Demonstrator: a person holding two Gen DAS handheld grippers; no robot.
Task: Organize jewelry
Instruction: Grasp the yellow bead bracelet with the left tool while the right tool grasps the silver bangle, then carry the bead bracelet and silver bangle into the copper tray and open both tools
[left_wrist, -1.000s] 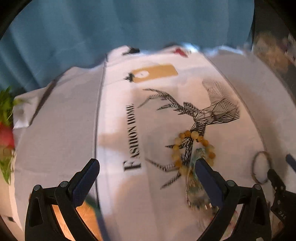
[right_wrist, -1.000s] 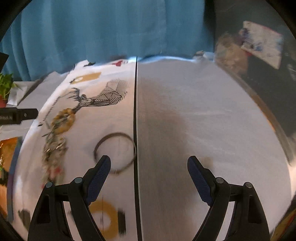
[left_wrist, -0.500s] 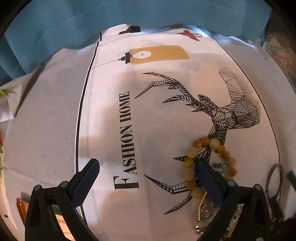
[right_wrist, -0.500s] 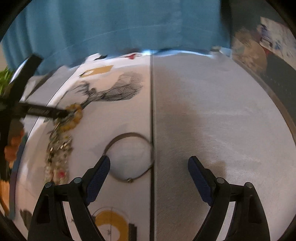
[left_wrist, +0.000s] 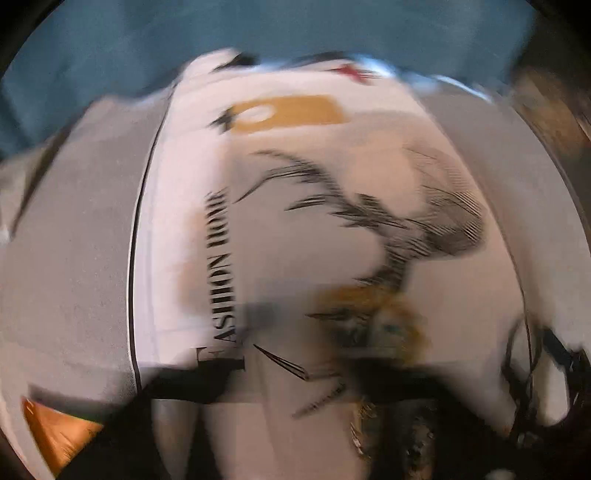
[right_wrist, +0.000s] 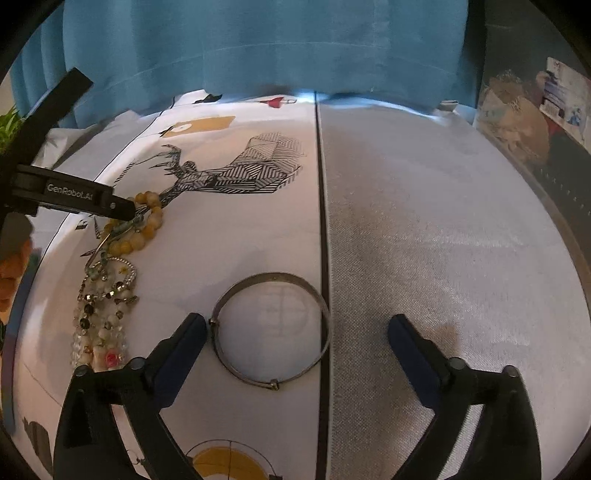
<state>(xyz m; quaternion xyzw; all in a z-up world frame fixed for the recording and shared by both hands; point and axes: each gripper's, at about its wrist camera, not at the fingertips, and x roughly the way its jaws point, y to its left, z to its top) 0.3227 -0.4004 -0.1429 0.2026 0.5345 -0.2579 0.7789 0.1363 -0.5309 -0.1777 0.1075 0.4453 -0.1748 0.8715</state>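
Note:
A thin metal bangle lies flat on the printed white cloth, between my right gripper's open fingers, nearer the left fingertip. A yellow bead bracelet lies at the left above a heap of crystal and pearl strands. My left gripper's finger reaches in from the left, its tip over the bead bracelet. The left wrist view is heavily blurred; the yellow beads show as a smear and its own fingers cannot be made out.
A grey cloth panel covers the right half of the table past a black seam. A teal curtain hangs behind. Clutter stands at the far right edge. A green plant shows at the far left.
My right gripper has moved forward and lower, so the bangle now lies between its fingers. My left gripper has moved onto the bead bracelet, and its view has blurred with fast motion.

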